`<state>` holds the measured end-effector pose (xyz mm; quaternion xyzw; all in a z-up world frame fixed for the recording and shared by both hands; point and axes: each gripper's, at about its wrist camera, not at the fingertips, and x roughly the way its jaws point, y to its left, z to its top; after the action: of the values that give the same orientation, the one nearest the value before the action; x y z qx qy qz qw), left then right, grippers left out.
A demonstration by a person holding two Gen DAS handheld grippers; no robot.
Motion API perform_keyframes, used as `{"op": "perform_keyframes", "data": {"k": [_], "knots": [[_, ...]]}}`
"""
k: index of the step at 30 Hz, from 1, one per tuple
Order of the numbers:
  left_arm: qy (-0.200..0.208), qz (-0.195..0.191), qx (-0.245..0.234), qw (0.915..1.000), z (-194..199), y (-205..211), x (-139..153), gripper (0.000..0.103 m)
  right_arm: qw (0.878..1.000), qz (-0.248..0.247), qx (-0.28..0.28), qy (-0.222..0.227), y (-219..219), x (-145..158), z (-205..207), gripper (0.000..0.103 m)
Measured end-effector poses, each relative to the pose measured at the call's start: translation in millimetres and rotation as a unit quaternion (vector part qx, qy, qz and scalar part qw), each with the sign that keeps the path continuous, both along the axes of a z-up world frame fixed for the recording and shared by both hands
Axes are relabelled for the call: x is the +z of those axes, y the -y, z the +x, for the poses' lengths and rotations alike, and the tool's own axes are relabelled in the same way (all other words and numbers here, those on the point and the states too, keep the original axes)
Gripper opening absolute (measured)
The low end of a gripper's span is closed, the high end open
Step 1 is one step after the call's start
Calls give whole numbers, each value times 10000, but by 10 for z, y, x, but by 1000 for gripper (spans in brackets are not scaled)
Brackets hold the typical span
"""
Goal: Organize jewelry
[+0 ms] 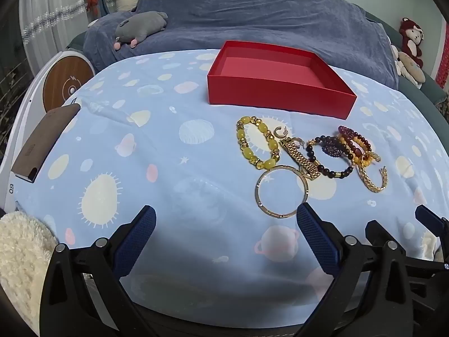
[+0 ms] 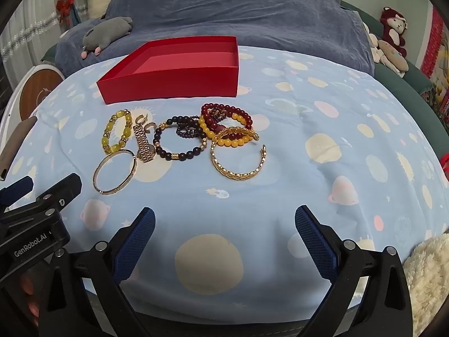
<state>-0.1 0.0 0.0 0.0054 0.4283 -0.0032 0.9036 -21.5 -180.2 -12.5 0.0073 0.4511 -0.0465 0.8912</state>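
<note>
An empty red box (image 1: 280,88) (image 2: 171,84) stands on the blue planet-print cloth. In front of it lies a cluster of jewelry: a yellow bead bracelet (image 1: 256,146) (image 2: 116,134), a gold watch band (image 1: 301,157) (image 2: 142,144), a thin gold bangle (image 1: 282,191) (image 2: 115,172), a dark bead bracelet (image 2: 179,141), red and yellow bead bracelets (image 2: 227,123) and a gold cuff (image 1: 374,179) (image 2: 238,160). My left gripper (image 1: 226,219) is open and empty, near the bangle. My right gripper (image 2: 224,219) is open and empty, short of the cuff.
A blue-covered sofa with a grey plush (image 1: 140,28) is behind the table. A phone (image 1: 45,143) lies at the left edge. A fluffy white cloth (image 2: 429,272) lies at the near right. The other gripper (image 2: 36,210) shows at the left of the right wrist view.
</note>
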Motion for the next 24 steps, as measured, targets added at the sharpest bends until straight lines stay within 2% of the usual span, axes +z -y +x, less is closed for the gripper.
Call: {"op": "perform_keyframes", "data": {"k": [24], "knots": [[3, 119, 3, 9999, 9, -22, -26, 96, 10000, 58, -53, -2, -4, -12, -16, 96]]}}
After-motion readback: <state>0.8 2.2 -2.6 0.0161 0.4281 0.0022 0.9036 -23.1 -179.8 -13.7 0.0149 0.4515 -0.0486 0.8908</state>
